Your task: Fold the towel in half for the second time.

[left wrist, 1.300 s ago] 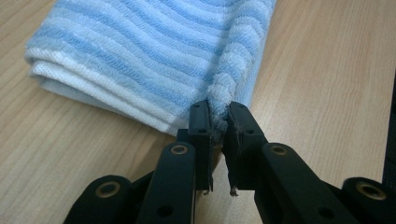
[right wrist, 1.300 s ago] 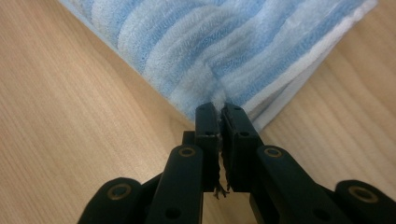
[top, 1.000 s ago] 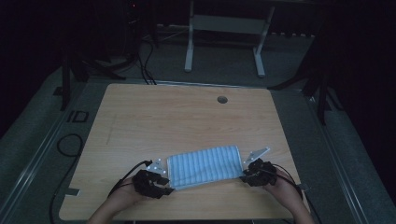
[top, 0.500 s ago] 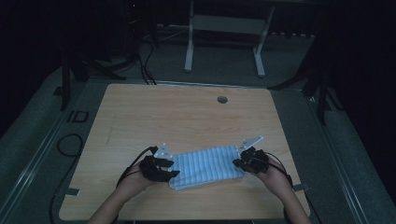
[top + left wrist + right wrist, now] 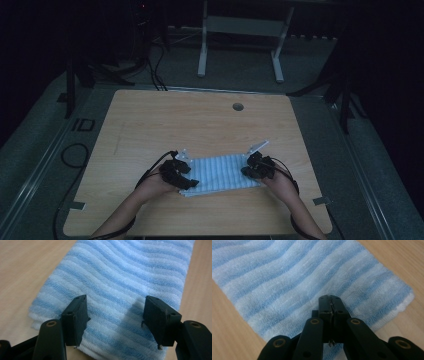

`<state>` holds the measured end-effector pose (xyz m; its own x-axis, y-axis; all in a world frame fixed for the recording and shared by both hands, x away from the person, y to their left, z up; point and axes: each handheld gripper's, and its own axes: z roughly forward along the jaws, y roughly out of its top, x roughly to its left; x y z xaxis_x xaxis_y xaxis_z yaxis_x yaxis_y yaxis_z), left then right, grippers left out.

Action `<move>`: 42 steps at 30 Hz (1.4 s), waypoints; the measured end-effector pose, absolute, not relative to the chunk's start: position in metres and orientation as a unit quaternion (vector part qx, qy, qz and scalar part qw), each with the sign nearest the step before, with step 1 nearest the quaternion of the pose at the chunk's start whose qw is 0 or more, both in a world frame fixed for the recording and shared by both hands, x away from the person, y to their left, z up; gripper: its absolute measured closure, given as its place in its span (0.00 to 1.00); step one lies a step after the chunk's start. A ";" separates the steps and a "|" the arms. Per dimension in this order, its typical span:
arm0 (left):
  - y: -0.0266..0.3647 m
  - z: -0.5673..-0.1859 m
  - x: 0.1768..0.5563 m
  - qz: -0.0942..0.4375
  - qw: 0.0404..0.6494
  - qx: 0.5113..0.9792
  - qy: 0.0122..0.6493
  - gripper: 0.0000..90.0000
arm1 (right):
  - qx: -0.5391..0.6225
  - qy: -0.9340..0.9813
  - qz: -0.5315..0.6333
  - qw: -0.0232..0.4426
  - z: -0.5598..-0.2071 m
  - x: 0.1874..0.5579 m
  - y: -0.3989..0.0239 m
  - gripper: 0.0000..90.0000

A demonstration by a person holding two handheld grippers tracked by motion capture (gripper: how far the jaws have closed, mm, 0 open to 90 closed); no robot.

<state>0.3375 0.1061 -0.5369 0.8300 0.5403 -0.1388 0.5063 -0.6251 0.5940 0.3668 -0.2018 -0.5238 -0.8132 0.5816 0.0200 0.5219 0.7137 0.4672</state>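
Blue-and-white striped towel [image 5: 225, 172], folded into a thick band, lies flat near the front edge of the wooden table [image 5: 200, 120], between both hands. Left gripper [image 5: 116, 312] hovers over one end, jaws just opening and now standing apart, towel pile beneath them but nothing pinched. Right gripper [image 5: 331, 302] sits clenched tight over the other end, no fold visibly caught between the pads (only a stray thread). Looks like the letting-go after a fold is laid down. Probably calls next for parting the right jaws, lifting both clear, then pinching the short ends for another fold, keeping the layered edges aligned.
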 end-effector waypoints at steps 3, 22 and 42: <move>0.110 -0.536 0.347 0.035 0.313 0.905 0.285 0.40 | 0.296 0.924 0.231 0.067 -0.524 0.372 -0.197 0.98; 0.128 -0.534 0.400 0.044 0.296 0.902 0.310 0.39 | 0.325 0.914 0.239 0.045 -0.524 0.425 -0.180 0.96; 0.127 -0.533 0.402 0.046 0.293 0.900 0.320 0.38 | 0.348 0.905 0.238 0.056 -0.522 0.420 -0.213 0.91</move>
<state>0.4017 0.1274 -0.5330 0.7911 0.6026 -0.1054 0.5490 -0.6234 0.5568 0.4199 -0.2132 -0.5220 -0.7520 0.6561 0.0633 0.6026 0.6454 0.4694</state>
